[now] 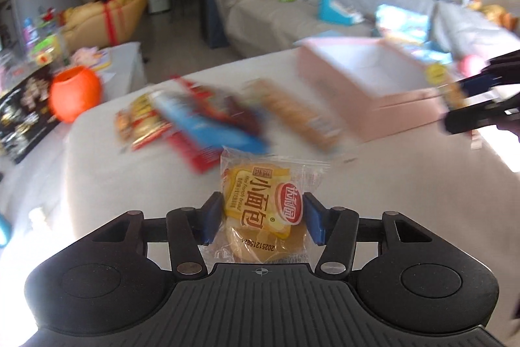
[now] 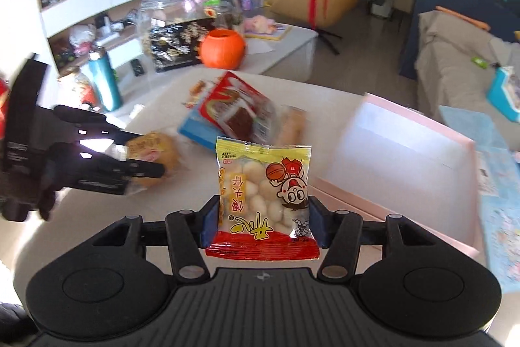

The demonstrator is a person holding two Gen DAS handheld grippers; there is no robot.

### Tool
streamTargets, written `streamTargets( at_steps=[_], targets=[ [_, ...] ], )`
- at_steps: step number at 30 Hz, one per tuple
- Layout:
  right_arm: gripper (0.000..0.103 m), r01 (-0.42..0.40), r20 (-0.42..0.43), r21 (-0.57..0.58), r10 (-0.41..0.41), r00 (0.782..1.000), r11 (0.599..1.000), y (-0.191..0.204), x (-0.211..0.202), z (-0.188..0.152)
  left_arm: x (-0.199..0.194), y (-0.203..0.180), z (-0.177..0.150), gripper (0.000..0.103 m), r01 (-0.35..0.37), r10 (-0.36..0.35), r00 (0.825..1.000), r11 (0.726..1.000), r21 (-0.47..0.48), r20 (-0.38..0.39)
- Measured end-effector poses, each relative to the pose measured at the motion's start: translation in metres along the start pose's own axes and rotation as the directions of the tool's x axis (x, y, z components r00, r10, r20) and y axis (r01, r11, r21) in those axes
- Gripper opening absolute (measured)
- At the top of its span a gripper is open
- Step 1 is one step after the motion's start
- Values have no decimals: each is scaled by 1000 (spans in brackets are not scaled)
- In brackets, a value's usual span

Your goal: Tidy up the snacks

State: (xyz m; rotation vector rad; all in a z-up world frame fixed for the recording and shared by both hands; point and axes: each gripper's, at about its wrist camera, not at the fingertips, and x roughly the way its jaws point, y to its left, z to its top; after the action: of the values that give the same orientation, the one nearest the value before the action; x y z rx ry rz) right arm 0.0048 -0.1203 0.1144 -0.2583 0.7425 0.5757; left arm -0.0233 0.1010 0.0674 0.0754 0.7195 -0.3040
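Observation:
My left gripper [image 1: 263, 217] is shut on a small clear-wrapped bread packet [image 1: 263, 204] with a yellow label, held above the white table [image 1: 130, 184]. My right gripper [image 2: 262, 220] is shut on a packet of white ball snacks [image 2: 263, 194] with a red bottom edge and a cartoon figure. In the right wrist view the left gripper [image 2: 146, 166] shows at the left with its bread packet [image 2: 156, 158]. The right gripper [image 1: 468, 106] appears at the right edge of the left wrist view. An open pink box [image 1: 367, 86] stands on the table to the right.
Several loose snack packets [image 1: 201, 119] lie blurred in a pile mid-table, among them a red packet [image 2: 234, 109] and a long biscuit pack [image 1: 292, 113]. An orange pumpkin pot [image 2: 222, 49] and a glass jar [image 2: 169, 15] stand beyond. Grey sofas [image 1: 276, 8] sit behind.

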Motion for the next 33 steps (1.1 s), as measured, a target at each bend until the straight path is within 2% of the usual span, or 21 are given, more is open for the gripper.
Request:
streamTargets(
  at_steps=[2,4,7,9,11,13,15,17,21,24,26,29,31,33],
  targets=[
    [55,70,-6,10,-70,998,998,-14,-9,-11,-8,-24,13,58,82,-82,995,997,7,55],
    [55,115,-13,40,-115,993,993,-30,-17,-19,-11,-44,33,58,132,-133,984,991,19,117],
    [55,161,-15,83,-161,987,983,-50,-27,-29,-3,-67,74,58,185,-186,957,982,27,222],
    [56,182,-13,97,-181,983,979,-59,-33,-34,16,-78,104,59,232,-220,939,973,-15,265],
    [56,189,-13,114,-189,982,975,-65,-33,-36,42,-83,128,59,270,-241,934,959,-82,264],
    [56,201,-11,133,-201,980,971,-71,-33,-37,62,-83,140,57,263,-218,940,953,-149,264],
    [55,212,-6,157,-214,977,965,-79,-31,-35,72,-81,141,57,252,-202,941,953,-166,273],
    [55,216,1,188,-220,976,958,-88,-28,-31,73,-73,131,57,239,-187,944,956,-171,273],
    [56,244,2,232,-251,968,942,-108,-11,-13,72,-54,101,57,155,-116,974,967,-200,193],
    [60,254,16,273,-268,963,928,-122,11,6,59,-30,75,56,103,-57,983,958,-267,174],
    [67,249,8,295,-263,965,922,-130,29,17,47,-13,57,56,68,-8,984,940,-334,176],
    [67,222,-9,332,-233,973,917,-127,49,22,31,10,31,56,10,70,981,915,-403,182],
    [67,151,8,328,-163,987,932,-113,57,24,24,21,17,56,-56,146,972,905,-422,184],
    [66,114,24,292,-127,992,950,-91,63,28,20,31,9,57,-132,229,956,895,-427,185]
  ],
)
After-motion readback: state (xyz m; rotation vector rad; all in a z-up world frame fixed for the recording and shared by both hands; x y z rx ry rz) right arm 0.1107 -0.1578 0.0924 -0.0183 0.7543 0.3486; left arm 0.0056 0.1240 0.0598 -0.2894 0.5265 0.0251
